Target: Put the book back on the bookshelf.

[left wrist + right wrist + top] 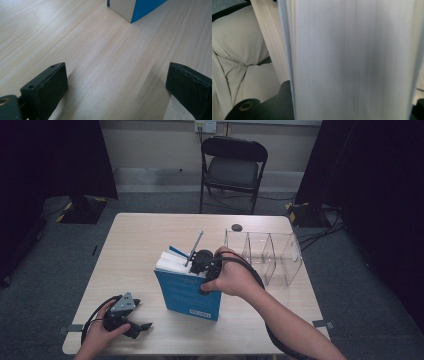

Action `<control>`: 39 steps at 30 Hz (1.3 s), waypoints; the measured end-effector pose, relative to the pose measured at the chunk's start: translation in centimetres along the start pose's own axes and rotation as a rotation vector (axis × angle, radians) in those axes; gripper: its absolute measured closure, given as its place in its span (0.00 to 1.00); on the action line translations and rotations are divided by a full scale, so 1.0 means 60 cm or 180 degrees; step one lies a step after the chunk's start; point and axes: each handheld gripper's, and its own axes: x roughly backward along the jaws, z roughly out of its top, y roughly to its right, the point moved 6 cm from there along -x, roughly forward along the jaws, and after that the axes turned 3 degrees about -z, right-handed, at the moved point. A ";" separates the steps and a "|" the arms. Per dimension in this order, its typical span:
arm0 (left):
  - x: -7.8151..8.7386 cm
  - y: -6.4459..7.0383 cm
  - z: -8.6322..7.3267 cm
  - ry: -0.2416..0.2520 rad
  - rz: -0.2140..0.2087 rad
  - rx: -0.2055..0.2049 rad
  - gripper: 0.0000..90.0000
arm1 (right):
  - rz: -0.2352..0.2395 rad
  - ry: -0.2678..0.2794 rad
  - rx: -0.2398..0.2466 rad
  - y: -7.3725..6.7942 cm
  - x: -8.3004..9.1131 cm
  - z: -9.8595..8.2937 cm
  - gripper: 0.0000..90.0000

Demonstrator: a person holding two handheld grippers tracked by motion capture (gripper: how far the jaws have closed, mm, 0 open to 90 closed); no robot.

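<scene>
A thick blue book (187, 292) stands upright near the middle of the table, spine low, white page edges on top. My right gripper (200, 262) comes down on its top edge. In the right gripper view the block of pages (352, 60) sits between the two jaws, which press in from either side low in the frame. My left gripper (137, 327) rests by the front left corner of the table, well apart from the book. It (116, 87) stands wide open over bare wood, with a corner of the book (135, 8) ahead of it.
A clear plastic organizer (265, 252) with several upright compartments stands right of the book. A small black round object (236, 227) lies behind it. A black folding chair (232, 167) stands beyond the wooden table (140, 235). Pale cloth (242, 50) shows left of the pages.
</scene>
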 end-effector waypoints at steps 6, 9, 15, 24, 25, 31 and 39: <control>-0.001 0.001 0.000 0.0009 -0.0015 0.0029 0.04 | -0.0038 -0.0041 -0.0084 0.003 0.009 -0.013 0.68; 0.000 0.001 0.000 0.0006 -0.0011 0.0013 0.04 | -0.0066 -0.0050 -0.0161 0.009 0.017 -0.031 0.68; 0.000 0.000 0.000 -0.0001 -0.0006 0.0003 0.04 | -0.0059 -0.0096 -0.0270 0.017 0.027 -0.053 0.68; -0.002 0.001 0.000 0.0020 -0.0019 0.0006 0.03 | -0.0066 -0.0098 -0.0477 0.029 0.054 -0.098 0.68; -0.002 0.001 0.000 0.0017 -0.0018 0.0004 0.03 | -0.0072 -0.0101 -0.0492 0.029 0.056 -0.101 0.68; -0.002 0.001 0.000 0.0017 -0.0019 0.0007 0.03 | -0.0105 -0.0121 -0.0544 0.035 0.065 -0.115 0.68; -0.002 0.001 0.000 0.0017 -0.0018 0.0006 0.03 | -0.0113 -0.0143 -0.0611 0.039 0.072 -0.132 0.68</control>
